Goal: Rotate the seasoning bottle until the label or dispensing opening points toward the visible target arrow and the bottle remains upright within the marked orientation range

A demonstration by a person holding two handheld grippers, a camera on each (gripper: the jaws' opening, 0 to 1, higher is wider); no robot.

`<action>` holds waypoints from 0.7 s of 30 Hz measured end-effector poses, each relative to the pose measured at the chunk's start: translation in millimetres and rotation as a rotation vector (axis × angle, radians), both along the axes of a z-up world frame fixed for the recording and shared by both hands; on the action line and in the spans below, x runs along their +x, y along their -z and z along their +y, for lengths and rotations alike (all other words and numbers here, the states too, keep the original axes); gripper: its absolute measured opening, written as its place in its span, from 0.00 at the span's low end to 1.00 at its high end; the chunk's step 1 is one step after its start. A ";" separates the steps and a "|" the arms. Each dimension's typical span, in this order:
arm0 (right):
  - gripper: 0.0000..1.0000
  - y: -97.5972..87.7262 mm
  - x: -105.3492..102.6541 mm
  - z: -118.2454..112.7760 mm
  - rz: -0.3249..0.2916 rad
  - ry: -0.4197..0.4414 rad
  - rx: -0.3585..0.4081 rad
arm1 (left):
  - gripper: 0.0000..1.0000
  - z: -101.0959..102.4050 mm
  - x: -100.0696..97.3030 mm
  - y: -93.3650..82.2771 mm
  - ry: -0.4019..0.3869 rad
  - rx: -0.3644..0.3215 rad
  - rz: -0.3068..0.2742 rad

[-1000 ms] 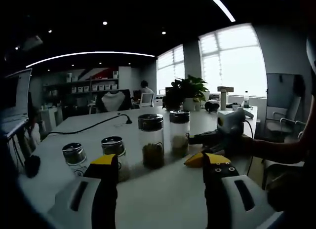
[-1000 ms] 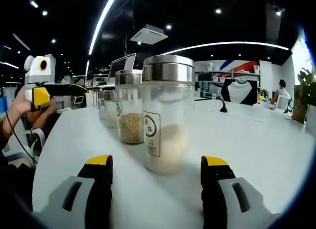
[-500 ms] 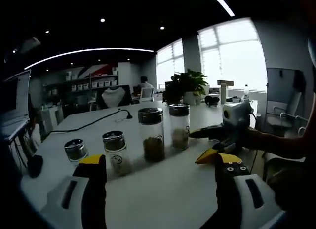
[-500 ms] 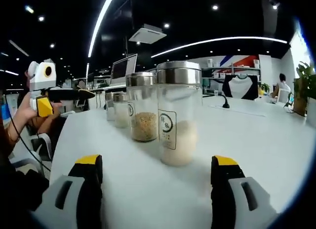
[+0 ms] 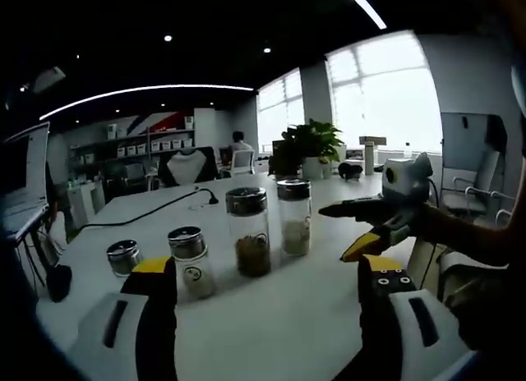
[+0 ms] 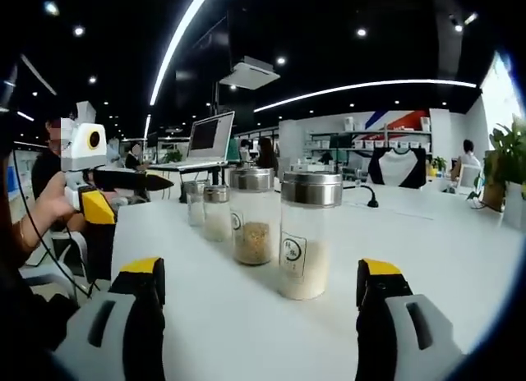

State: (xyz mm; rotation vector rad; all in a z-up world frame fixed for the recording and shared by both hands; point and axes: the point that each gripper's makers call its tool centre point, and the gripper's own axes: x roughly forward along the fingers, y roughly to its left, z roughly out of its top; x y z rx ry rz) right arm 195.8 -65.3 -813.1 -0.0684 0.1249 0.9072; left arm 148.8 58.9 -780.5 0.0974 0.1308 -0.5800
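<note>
Dark ceiling with strip lights, bright windows, wall shelves, potted plant

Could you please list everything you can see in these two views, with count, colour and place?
Seasoning bottles: four, clear glass with silver lids, in a row on the table; two tall, two short.
Table: one, white, under the bottles.
Laptop: one, open, at the table's far end in the right gripper view.
Cable: one, black, lying across the table behind the bottles.
Potted plant: one, green, far side of the table by the windows.
Left claw: one, grey with yellow tips, open, short of the bottles.
Right claw: one, grey with yellow tips, open, facing the nearest tall bottle without touching it.
</note>
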 end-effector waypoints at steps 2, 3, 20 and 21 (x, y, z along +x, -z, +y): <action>0.99 -4.8 -2.8 -0.7 -0.012 0.001 0.003 | 0.98 -0.9 -1.3 -1.6 0.002 -0.013 -0.001; 0.99 -6.6 -3.9 -1.2 -0.018 0.003 0.004 | 0.99 -0.8 -1.7 -2.2 0.003 -0.017 -0.002; 0.99 -40.8 -30.0 -9.8 -0.097 0.046 0.016 | 1.00 20.7 -3.0 -10.7 -0.062 -0.002 -0.034; 0.99 -41.6 -30.8 -10.2 -0.099 0.047 0.015 | 1.00 21.8 -3.4 -10.7 -0.064 -0.003 -0.034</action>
